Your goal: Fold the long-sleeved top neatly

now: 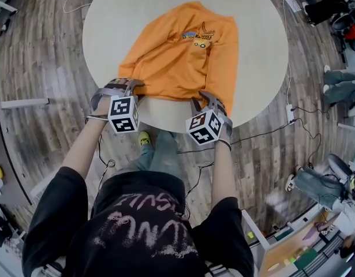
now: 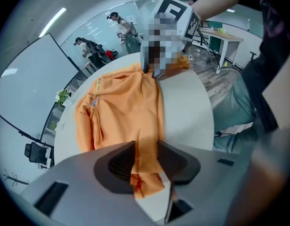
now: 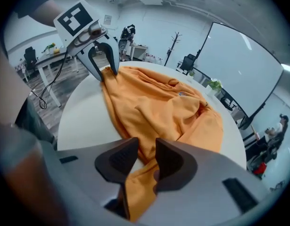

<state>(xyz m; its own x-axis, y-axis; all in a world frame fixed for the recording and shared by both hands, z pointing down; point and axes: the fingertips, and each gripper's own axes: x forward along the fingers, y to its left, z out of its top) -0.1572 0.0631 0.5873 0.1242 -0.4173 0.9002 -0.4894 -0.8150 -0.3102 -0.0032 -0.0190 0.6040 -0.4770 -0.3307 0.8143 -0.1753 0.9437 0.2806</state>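
Note:
An orange long-sleeved top (image 1: 183,56) with a small print on the chest lies partly folded on the round white table (image 1: 108,27). Both grippers are at its near hem, by the table's front edge. My left gripper (image 1: 134,88) stands over the hem's left corner, its jaws apart with the ribbed hem (image 2: 145,140) lying between them. My right gripper (image 1: 203,100) is at the hem's right corner, jaws also apart, with a fold of orange cloth (image 3: 135,173) running through the gap. Each gripper view shows the other gripper (image 3: 103,65) across the hem.
Wooden floor surrounds the table, with cables (image 1: 264,134) trailing at the right. Seated people's legs and shoes (image 1: 339,85) are at the far right. A desk (image 2: 225,36), a whiteboard (image 2: 31,79) and standing people (image 2: 121,27) are farther off.

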